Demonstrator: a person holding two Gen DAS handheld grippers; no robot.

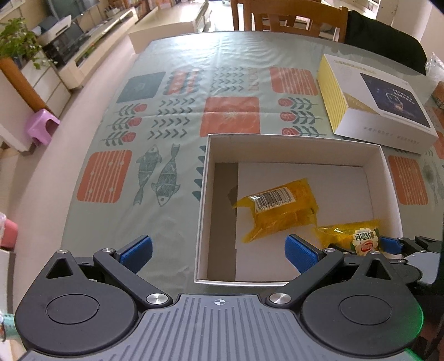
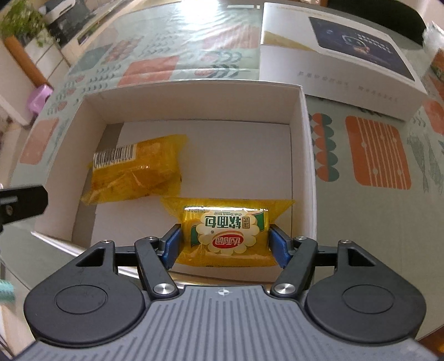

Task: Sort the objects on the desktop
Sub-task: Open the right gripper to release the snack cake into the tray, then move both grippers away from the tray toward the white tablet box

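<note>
An open white cardboard box [image 1: 204, 177] [image 2: 305, 133] stands on the patterned tablecloth. One yellow bread packet [image 1: 277, 208] [image 2: 136, 169] lies inside it, barcode up. My right gripper [image 2: 224, 245] is shut on a second yellow bread packet [image 2: 224, 233] and holds it over the box's near right corner; that packet also shows in the left wrist view [image 1: 358, 236]. My left gripper [image 1: 219, 254] is open and empty, above the box's near left edge.
A closed white and yellow product box [image 1: 374, 97] [image 2: 341, 55] lies on the table behind the open box to the right. A wooden chair [image 1: 288, 16] stands at the far side. A purple stool [image 1: 43, 126] stands on the floor at the left.
</note>
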